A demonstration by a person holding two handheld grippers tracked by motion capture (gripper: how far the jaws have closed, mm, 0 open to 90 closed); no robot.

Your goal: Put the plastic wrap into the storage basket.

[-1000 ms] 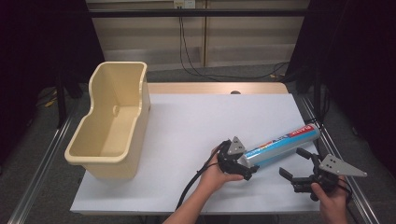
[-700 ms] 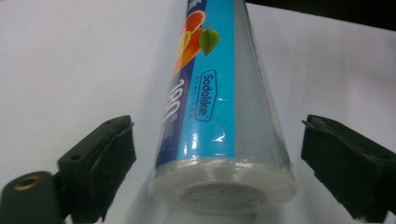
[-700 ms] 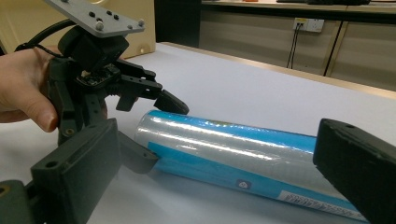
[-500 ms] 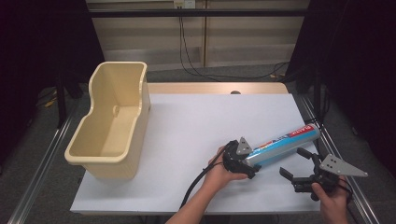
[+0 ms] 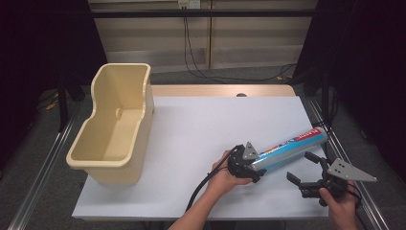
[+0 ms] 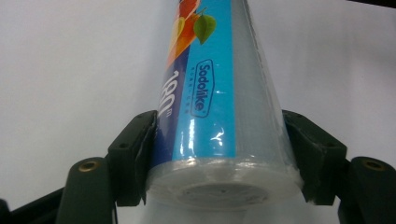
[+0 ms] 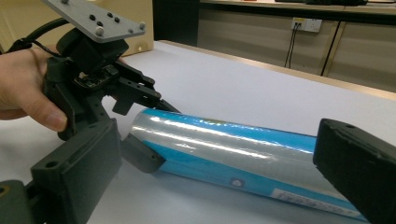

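A long roll of cling film [image 5: 292, 146] in a blue printed wrapper lies on the white table [image 5: 210, 124], running from near centre toward the right edge. My left gripper [image 5: 256, 164] is shut on the roll's near end. In the left gripper view both jaws press the sides of the roll [image 6: 210, 93] at that end. My right gripper [image 5: 300, 166] stands open just in front of the roll, not touching it. In the right gripper view the roll [image 7: 233, 144] lies across between its wide-apart jaws, with the left gripper [image 7: 152, 128] and a hand at the left.
A tall cream plastic bin [image 5: 143, 103] stands at the table's left side, with nothing in the part I can see. Its corner [image 7: 135, 23] shows behind the left gripper. The table's right edge and a metal rail [image 5: 342, 148] lie close to the roll's far end.
The left gripper and the roll have shifted slightly to the right. The right gripper has hardly moved.
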